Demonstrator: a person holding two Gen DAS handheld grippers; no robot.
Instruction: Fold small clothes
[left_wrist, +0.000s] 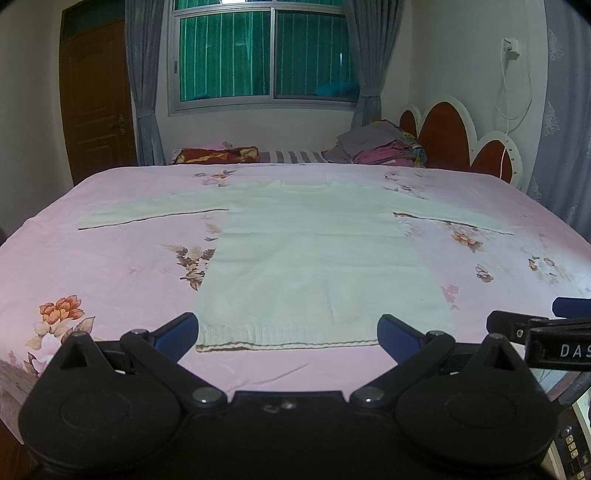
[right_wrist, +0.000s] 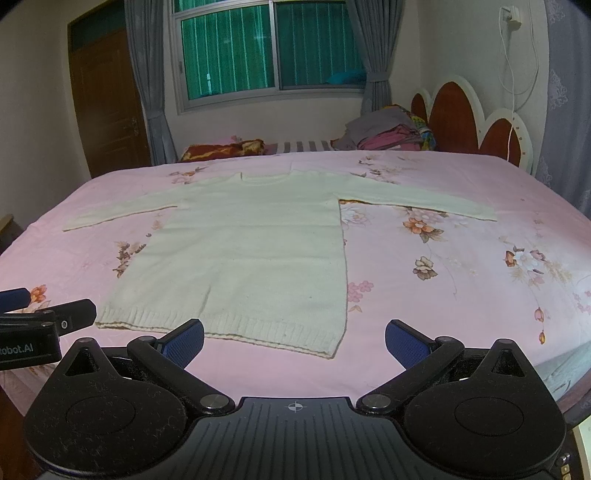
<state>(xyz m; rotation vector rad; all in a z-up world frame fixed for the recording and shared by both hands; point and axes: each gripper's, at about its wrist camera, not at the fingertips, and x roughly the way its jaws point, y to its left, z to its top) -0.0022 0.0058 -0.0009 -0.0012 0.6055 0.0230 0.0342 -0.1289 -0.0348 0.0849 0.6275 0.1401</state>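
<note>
- Left wrist view: sweater (left_wrist: 314, 251) lies flat on the bed (left_wrist: 110, 258), sleeves spread.
- Left gripper (left_wrist: 287, 334) and right gripper (right_wrist: 294, 341): jaws wide open, empty, near the hem.
- Risk: pinching the sheet too, dragging it.

Dim, soft focus, perhaps bluish, fisheye-warped edges

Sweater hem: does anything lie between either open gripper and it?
Nothing visible does. The sweater lies flat on the bedsheet; only bare sheet separates its hem from the left gripper and right gripper.
</note>
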